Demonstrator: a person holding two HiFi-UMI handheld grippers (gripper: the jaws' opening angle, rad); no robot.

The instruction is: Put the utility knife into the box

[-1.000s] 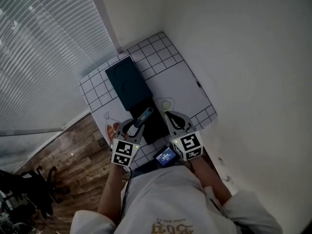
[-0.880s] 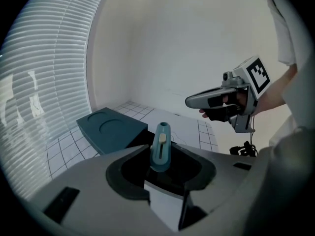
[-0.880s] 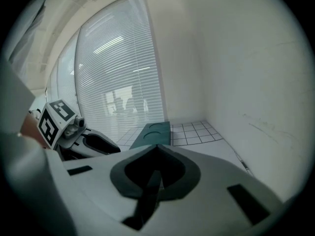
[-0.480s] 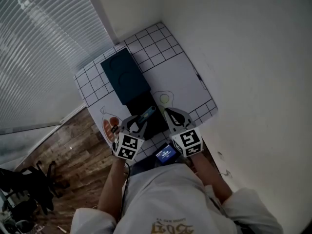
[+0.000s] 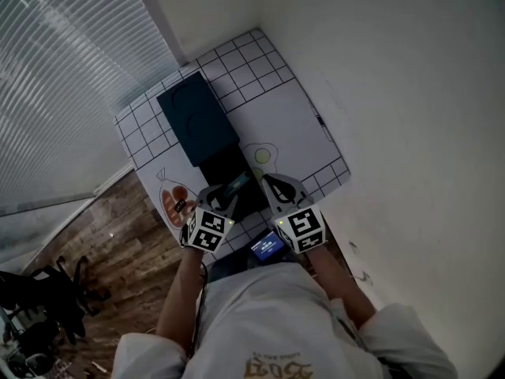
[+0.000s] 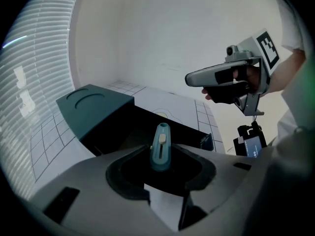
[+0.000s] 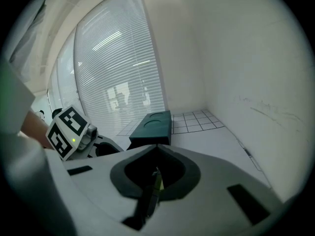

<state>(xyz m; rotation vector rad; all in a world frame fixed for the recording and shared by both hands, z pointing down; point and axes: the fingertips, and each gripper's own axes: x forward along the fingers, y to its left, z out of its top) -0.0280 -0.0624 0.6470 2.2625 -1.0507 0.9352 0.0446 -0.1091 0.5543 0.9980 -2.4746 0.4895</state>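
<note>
— How are the hands set?
— Both slope down at the open box (image 5: 219, 164). The left gripper (image 5: 222, 200) clamps the teal utility knife (image 5: 237, 184), whose free end points to 1 o'clock over the box. The right gripper (image 5: 272, 186) is pinched together, empty.
— Anything unclear?
— The knife's other end is buried in the jaws. I cannot tell whether it touches the box.
— Versus a second ago?
— The left gripper is lower and the knife is nearer the box. The lid (image 5: 196, 123) lies at 11 o'clock.

Dim, cool daylight, fisheye-warped edges

text: none legible | shirt print (image 5: 276, 365): too blurred | small screen (image 5: 268, 249): characters too small to read
</note>
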